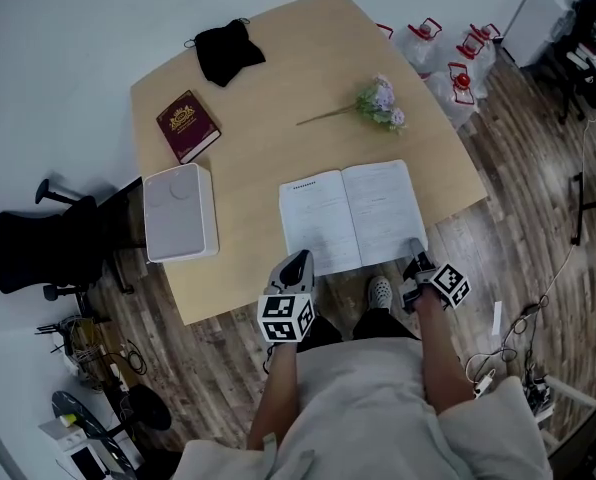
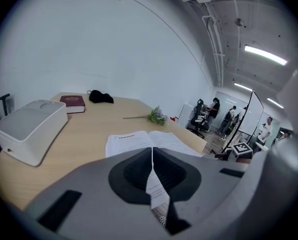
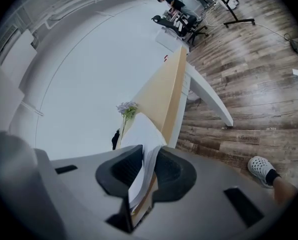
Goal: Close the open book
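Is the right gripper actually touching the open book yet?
Touching. In the right gripper view, the right gripper has both pads pressed on the open book, pinching its right-hand pages and cover with no gap.

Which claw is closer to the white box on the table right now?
Left. The left claw grips the book's left edge, on the white box's side; the right claw grips the right edge, across the book from the box.

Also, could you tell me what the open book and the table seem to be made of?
The open book: thin matte white paper, printed pages that bend. The table: probably light wood laminate, smooth, evenly pale tan, no grain visible.
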`<state>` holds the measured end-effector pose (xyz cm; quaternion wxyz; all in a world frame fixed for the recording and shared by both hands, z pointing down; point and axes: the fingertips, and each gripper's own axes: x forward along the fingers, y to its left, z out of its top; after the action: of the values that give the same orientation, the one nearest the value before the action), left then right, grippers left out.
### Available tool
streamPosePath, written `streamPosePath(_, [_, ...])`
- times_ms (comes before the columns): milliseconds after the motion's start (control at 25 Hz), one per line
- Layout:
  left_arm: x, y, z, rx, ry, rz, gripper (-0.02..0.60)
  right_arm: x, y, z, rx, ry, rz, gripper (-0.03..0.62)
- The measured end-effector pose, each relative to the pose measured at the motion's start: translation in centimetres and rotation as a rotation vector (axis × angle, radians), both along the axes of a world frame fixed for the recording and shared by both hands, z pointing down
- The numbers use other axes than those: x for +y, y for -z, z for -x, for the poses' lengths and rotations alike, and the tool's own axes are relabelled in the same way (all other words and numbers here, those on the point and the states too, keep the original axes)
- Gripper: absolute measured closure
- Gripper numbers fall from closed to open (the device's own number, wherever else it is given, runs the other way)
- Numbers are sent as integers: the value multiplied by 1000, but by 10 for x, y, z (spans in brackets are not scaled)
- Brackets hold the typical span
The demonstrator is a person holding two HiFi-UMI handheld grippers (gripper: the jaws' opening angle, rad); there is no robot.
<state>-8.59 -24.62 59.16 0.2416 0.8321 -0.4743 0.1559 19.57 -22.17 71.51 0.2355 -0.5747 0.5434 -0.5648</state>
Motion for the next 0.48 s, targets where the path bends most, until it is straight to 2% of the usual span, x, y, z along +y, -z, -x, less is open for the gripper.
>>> streamPosePath(480, [-18,-3,9,7,-49,-11,557,5,28,1,90,-59,-51,549])
